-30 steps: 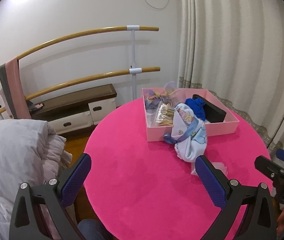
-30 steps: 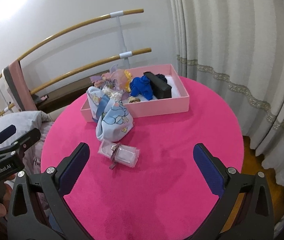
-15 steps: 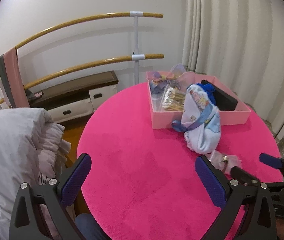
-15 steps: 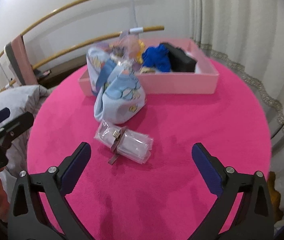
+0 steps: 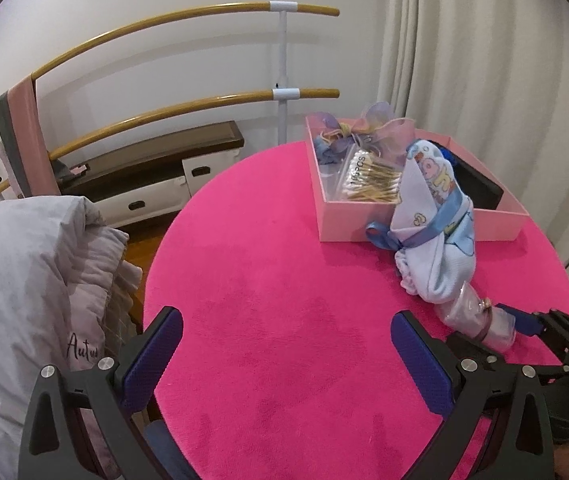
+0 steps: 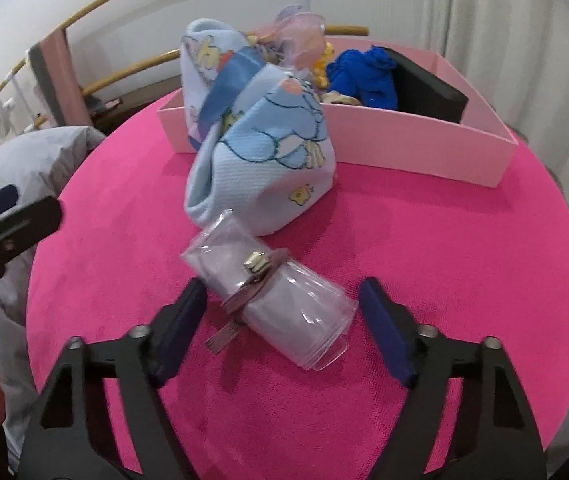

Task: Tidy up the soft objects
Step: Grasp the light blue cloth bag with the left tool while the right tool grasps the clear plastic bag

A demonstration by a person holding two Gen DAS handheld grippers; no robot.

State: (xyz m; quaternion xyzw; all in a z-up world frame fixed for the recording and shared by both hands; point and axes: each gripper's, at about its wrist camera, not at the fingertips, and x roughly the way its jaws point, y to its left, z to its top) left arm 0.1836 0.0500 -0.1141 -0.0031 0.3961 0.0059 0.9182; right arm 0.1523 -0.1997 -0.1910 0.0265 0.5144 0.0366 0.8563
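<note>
The round table with bright pink cloth carries an open pale pink cardboard box at its far side. A light blue printed cloth bundle leans on the box's front wall. Just before it lies a small clear plastic packet with a lilac roll inside. The right gripper has just been closing; its jaws stand on both sides of the packet, not pressing. The left gripper is spread wide above bare cloth.

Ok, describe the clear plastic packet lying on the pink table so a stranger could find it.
On the round pink table, in front of the pale pink box, lies a light-blue printed cloth bundle. Touching its near end is the clear plastic packet: see-through, rolled, strapped around its middle, with a small metal clasp.
</note>
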